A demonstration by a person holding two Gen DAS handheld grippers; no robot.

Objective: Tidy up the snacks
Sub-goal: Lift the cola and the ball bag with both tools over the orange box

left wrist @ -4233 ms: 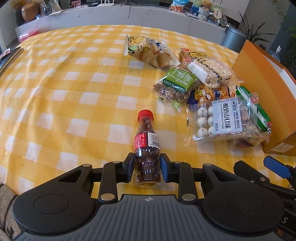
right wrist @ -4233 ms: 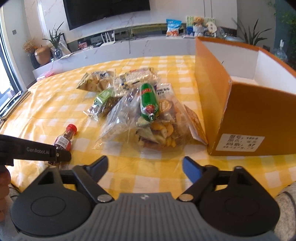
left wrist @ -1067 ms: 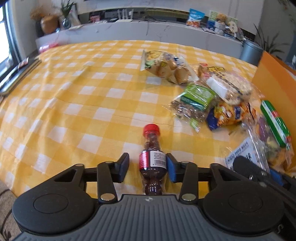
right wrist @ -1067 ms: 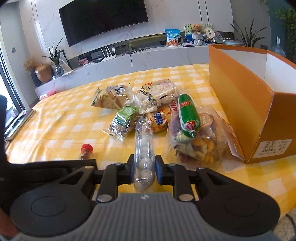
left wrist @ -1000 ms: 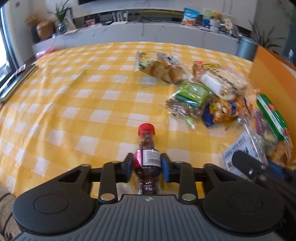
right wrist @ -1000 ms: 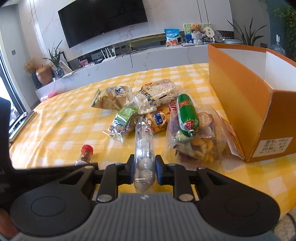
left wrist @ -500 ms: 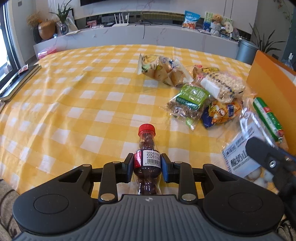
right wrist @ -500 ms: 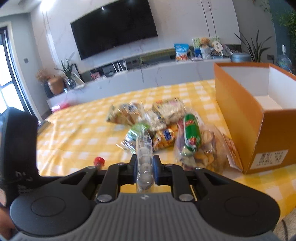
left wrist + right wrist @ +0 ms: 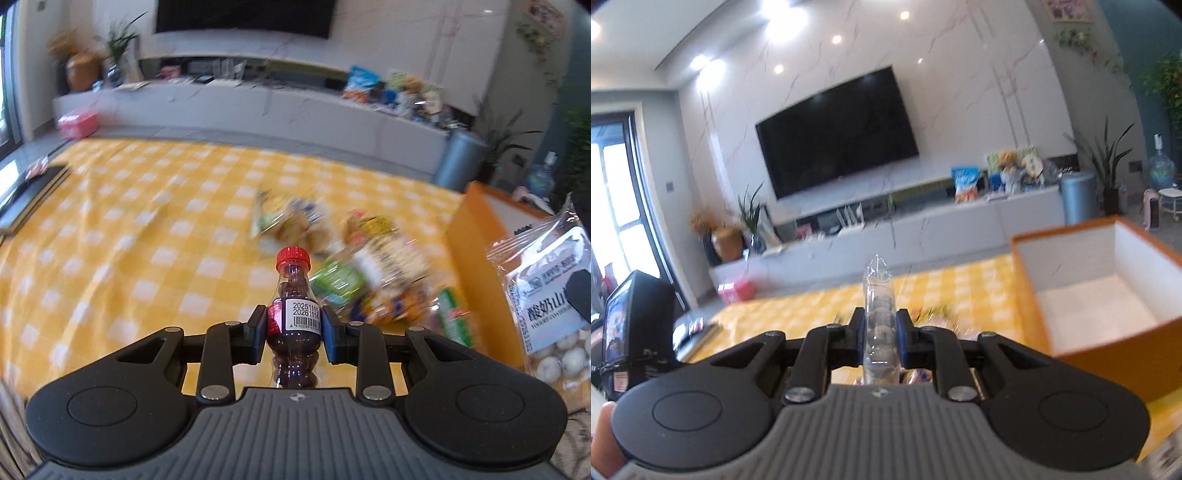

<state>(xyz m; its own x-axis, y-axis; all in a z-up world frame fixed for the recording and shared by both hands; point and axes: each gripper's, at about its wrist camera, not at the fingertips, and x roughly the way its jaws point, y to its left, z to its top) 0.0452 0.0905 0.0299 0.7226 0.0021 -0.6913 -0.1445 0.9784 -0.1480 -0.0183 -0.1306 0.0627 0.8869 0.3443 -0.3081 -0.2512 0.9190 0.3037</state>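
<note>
The left gripper (image 9: 294, 329) is squeezed tight on a small clear plastic bottle with a red cap (image 9: 294, 321), full of dark round sweets, held up above the yellow and white checked tablecloth (image 9: 147, 236). The right gripper (image 9: 880, 338) is squeezed tight on a clear plastic bag of white balls (image 9: 880, 332), lifted just left of the open orange cardboard box (image 9: 1108, 295). A blurry pile of snack packets (image 9: 354, 280) lies on the cloth, next to the box
</note>
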